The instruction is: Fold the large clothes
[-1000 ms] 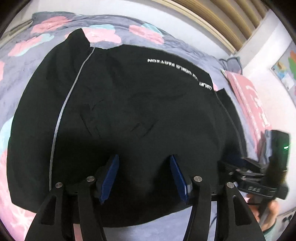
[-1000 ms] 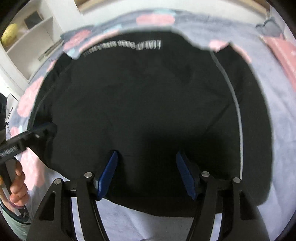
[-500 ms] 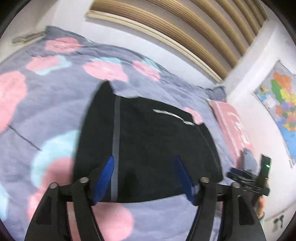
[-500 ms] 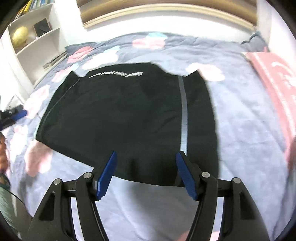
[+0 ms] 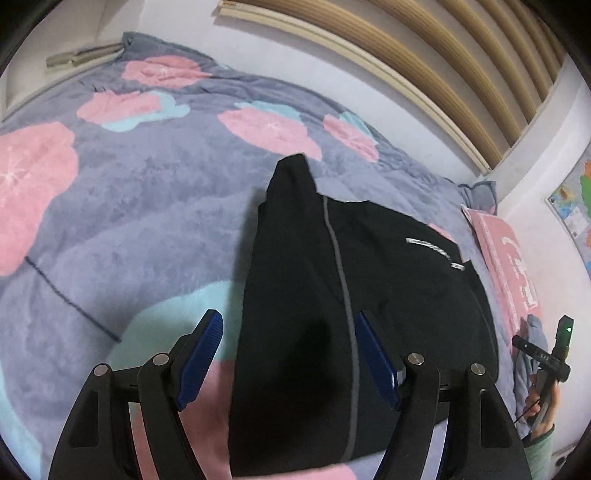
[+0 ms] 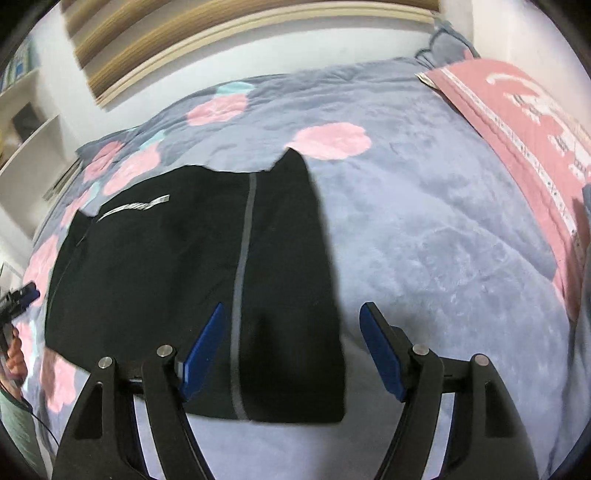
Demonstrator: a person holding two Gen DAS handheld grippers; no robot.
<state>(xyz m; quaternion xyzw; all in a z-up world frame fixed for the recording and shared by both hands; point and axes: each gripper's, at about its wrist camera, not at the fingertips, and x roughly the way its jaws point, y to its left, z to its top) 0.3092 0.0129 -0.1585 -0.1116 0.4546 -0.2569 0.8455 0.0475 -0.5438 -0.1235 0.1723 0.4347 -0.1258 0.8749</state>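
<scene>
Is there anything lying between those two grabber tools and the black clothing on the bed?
Nothing visible. The black garment lies flat on the flowered blanket, with nothing on it. The left gripper and right gripper, jaws open and empty, look straight at its side edges.

White walls (image 5: 177, 33), slatted wooden headboard (image 5: 443, 62), floral grey bedspread (image 5: 129, 206).

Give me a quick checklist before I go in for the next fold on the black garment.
1. Left tongs open, holding nothing: ok.
2. Right tongs open, holding nothing: ok.
3. Black fabric garment with grey stripes lying flat on the grey fleece blanket with pink flowers: ok.
4. Near hem visible and unobstructed: ok.
5. Layers underneath lying smooth: cannot tell.
6. Pink patterned pillow apart from garment: ok.
</scene>
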